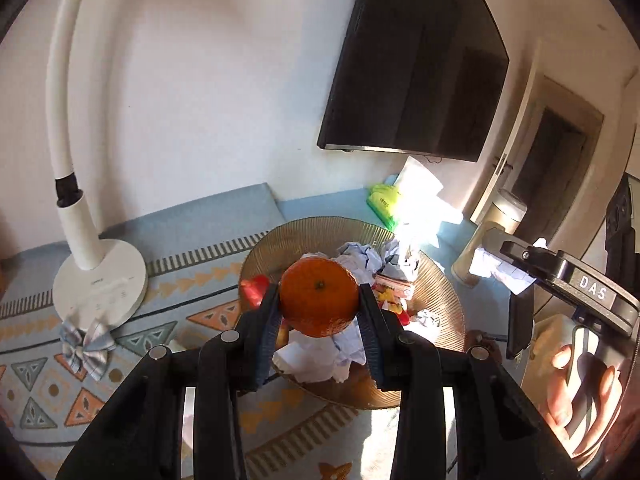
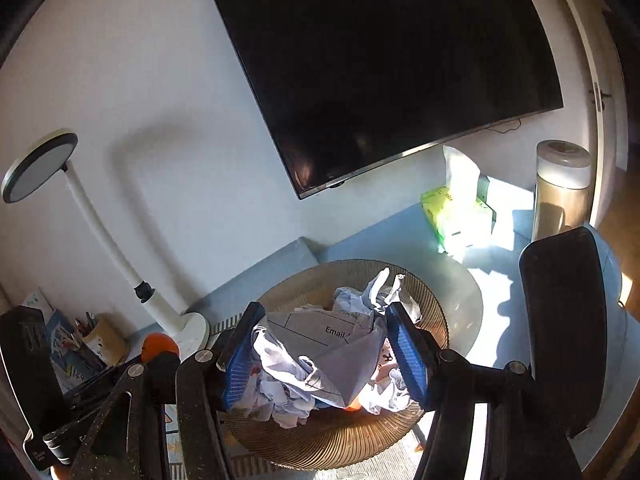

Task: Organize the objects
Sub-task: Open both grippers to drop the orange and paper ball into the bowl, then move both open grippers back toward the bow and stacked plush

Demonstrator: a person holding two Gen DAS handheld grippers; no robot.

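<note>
Left gripper (image 1: pixel 319 312) clamps a mandarin orange (image 1: pixel 319 297) above the ribbed bowl (image 1: pixel 320 232); right gripper (image 2: pixel 322 354) pinches crumpled paper (image 2: pixel 320 364) above the same bowl. Risks: the round fruit rolling free, or loose paper dragging neighbouring scraps onto the counter (image 1: pixel 120 360).

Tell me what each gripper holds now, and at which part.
The left gripper clamps an orange by its two sides. The right gripper pinches crumpled paper by its outer edges.

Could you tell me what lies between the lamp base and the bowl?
Only bare patterned mat lies between lamp base and bowl, in the left wrist view.
</note>
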